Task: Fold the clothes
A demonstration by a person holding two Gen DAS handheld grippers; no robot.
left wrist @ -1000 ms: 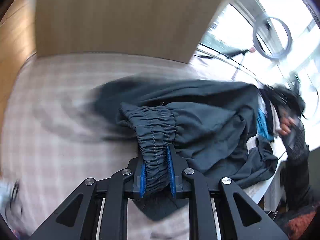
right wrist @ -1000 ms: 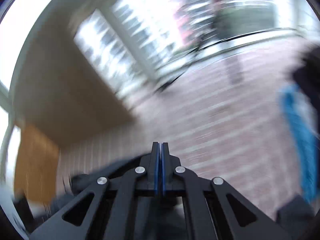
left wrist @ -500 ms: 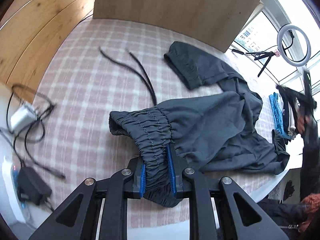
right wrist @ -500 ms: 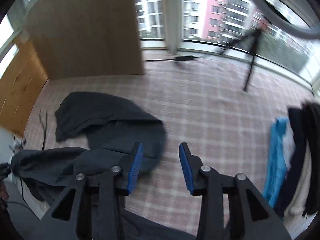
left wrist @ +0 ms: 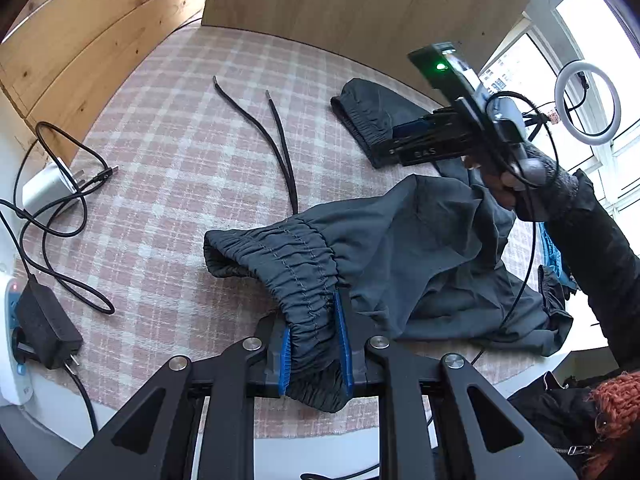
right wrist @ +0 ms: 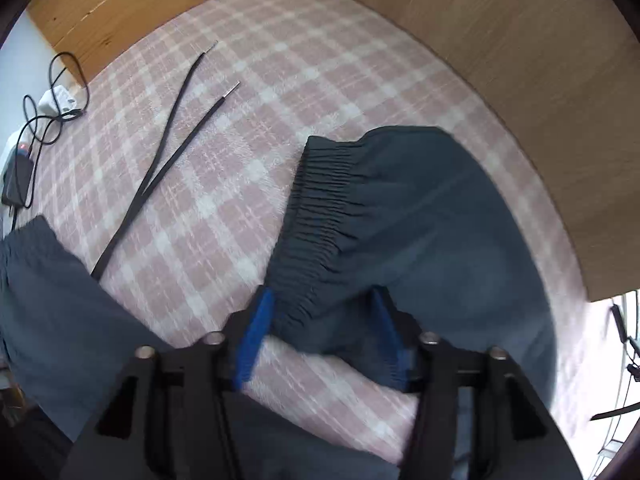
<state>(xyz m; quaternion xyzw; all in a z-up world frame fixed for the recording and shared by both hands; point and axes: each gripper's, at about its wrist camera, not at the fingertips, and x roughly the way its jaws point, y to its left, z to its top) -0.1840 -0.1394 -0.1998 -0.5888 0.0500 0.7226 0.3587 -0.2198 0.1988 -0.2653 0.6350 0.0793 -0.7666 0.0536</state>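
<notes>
The left hand-held gripper [left wrist: 313, 344] is nearly closed, its blue-padded fingers [left wrist: 341, 332] pinching the gathered elastic waistband [left wrist: 296, 272] of a pair of dark grey fabric trousers [left wrist: 420, 264]. The bunched band fills the narrow gap between the pads and spills out below them. From there the trousers spread rightward across the pink-and-white checked cloth surface [left wrist: 168, 184], crumpled, with one part hanging over the near right edge.

In the right wrist view, the right hand-held gripper [right wrist: 322, 332] stands wide apart, one blue pad [right wrist: 256, 332] on each side of the elastic cuff [right wrist: 320, 216] of a trouser leg lying flat on the checked cloth. The cuff's near corner sits between the fingers; whether the pads touch the fabric cannot be told, since the picture is blurred there. In the left wrist view the same gripper [left wrist: 404, 142] shows from the side, held by a person's hand [left wrist: 508, 184] in a dark sleeve [left wrist: 592, 248], low over that cuff.

Beyond the waistband, two black drawstring ends [left wrist: 276, 140] lie loose on the cloth, running away from the trousers. At the left edge sit a white power strip [left wrist: 12, 340] with a black adapter [left wrist: 44, 324] plugged in, a white charger [left wrist: 48, 188] and looping black cables [left wrist: 60, 216]. Farther back stand light wooden panels [left wrist: 360, 4], and at the far right a white ring light [left wrist: 587, 102] before a bright window.
</notes>
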